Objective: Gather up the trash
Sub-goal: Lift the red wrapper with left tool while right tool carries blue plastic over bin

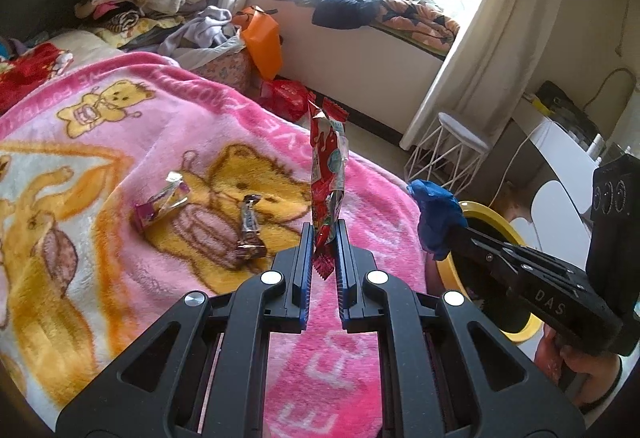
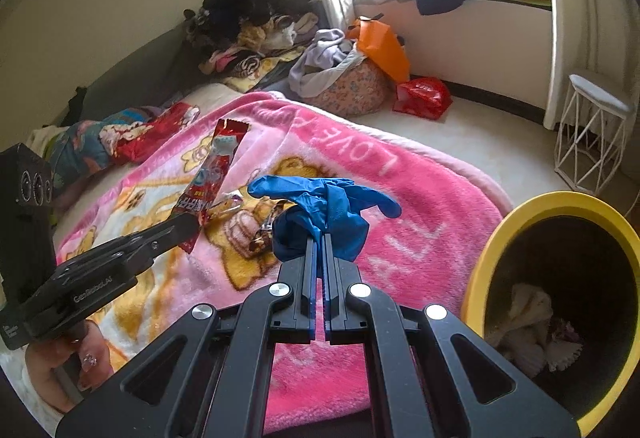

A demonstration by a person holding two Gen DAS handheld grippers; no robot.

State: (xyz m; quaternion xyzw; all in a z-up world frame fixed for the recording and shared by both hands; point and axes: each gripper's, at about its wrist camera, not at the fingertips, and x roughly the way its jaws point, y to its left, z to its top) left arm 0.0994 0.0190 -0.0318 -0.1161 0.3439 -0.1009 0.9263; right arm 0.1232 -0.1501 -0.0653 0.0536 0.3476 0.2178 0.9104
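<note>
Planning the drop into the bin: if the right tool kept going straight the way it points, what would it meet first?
Probably the pink blanket, not the yellow bin, which sits off to its right. The right tool holds the blue glove; depth is unclear.

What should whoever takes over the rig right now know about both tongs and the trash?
Left tongs: shut on the red snack wrapper, held upright above the pink blanket.
Right tongs: shut on the crumpled blue glove, beside the yellow bin.
Done: the bin already holds some crumpled trash.
Left: drop both held items in the bin, then collect the purple wrapper and brown candy wrapper lying on the blanket.
</note>
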